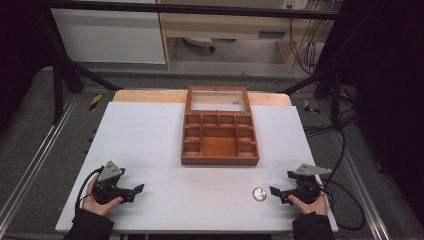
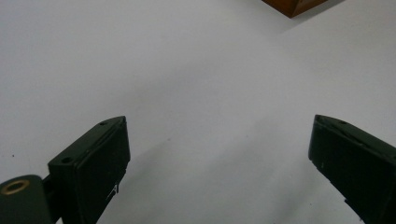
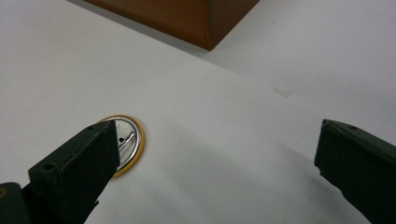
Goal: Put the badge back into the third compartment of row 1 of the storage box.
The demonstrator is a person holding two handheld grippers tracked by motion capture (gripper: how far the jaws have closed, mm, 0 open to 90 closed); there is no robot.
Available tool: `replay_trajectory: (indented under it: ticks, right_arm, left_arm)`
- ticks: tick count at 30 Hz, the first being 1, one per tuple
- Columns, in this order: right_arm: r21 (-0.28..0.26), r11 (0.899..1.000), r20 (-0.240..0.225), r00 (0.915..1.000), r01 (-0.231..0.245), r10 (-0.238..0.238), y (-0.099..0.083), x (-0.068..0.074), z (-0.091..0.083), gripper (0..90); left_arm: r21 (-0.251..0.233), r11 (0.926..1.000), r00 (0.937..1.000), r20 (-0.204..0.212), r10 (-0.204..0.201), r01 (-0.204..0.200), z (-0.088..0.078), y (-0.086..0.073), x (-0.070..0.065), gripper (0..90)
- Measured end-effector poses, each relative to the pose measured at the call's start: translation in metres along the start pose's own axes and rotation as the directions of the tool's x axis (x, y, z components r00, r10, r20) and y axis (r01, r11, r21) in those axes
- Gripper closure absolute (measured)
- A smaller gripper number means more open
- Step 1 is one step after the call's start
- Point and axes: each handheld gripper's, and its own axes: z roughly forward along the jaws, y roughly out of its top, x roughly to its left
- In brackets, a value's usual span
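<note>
We see both hands low at the near edge of the white table [image 1: 150,140], forearms entering from below. The left gripper [image 1: 137,189] lies level, pointing inward, jaws wide apart over bare tabletop. The right gripper [image 1: 275,190] mirrors it, jaws spread with nothing between them, one tip just beside the round pin badge [image 1: 259,194], which lies back-up on the table, in front of the open wooden compartment box [image 1: 220,133].

High view overhead facing forward, both tool views low, close, sharing wooden box [image 1: 220,130] corner
</note>
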Motion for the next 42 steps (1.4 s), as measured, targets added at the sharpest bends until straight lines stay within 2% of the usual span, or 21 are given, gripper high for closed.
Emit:
replay_trajectory:
  ticks: [15, 25, 42]
  right_arm:
    - [0.021, 1.000, 0.005, 1.0000, 0.006, -0.006, 0.000, 0.003, 0.001, 0.8]
    - [0.044, 0.999, 0.004, 0.9998, 0.022, -0.022, 0.002, 0.011, 0.003, 1.0]
    - [0.079, 0.992, -0.005, 0.9951, 0.099, -0.098, 0.010, 0.032, 0.011, 2.0]
  left_arm:
    - [-0.001, 1.0000, 1.0000, 0.000, -0.009, 0.009, -0.001, -0.002, 0.001, 5.8]
    - [-0.004, 0.9999, 0.9999, -0.006, -0.011, 0.011, -0.002, -0.002, 0.001, 6.1]
    - [-0.005, 0.9999, 0.9998, -0.012, -0.016, 0.016, -0.003, -0.003, 0.001, 6.9]
